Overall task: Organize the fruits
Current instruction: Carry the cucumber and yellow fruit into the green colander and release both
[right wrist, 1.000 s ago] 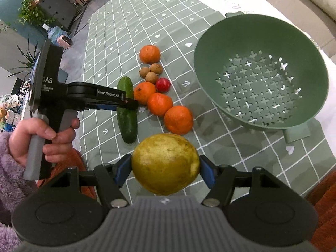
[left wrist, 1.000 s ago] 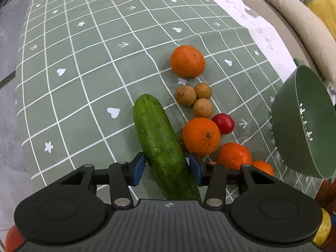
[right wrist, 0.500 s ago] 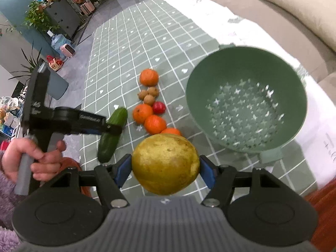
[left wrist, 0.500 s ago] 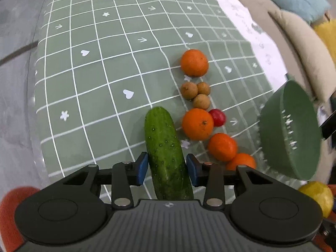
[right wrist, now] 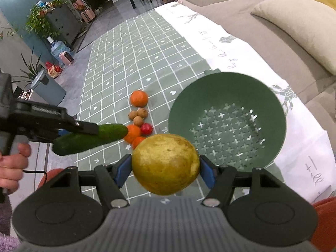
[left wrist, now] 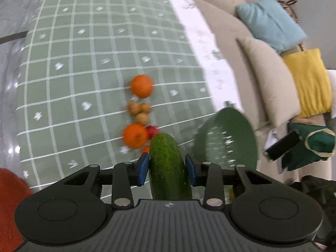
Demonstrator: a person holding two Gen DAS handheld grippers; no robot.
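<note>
The left tongs [left wrist: 167, 169] are clamped on a cucumber [left wrist: 169, 168], its blue pads pressed against both flanks about midway along it. Seen from the right wrist camera, the cucumber [right wrist: 90, 138] is lifted clear of the worktop [right wrist: 134, 48] and lies nearly level, its free tip pointing toward 3 o'clock, in front of the row of fruit. The right tongs [right wrist: 166, 169] grip a large yellow-green pear [right wrist: 166, 163], pinched on both sides and held in the air at the near edge of the green colander [right wrist: 226, 119].

The colander stands upright on the worktop at about 2 o'clock from the pear, with only its cross-shaped holes showing inside. In the left wrist view the colander [left wrist: 229, 140] sits at 3 o'clock from the cucumber tip.

On the green checked cloth the loose fruit forms a line running from 12 toward 6 o'clock: one orange [right wrist: 139, 98] farthest off, then three small brown fruits [right wrist: 138, 115] touching one another, then a second orange [right wrist: 132, 133] with a small red fruit [right wrist: 146, 128] just beside it at 3 o'clock, and another orange [right wrist: 138, 141] partly hidden behind the pear. The left view is blurred.
</note>
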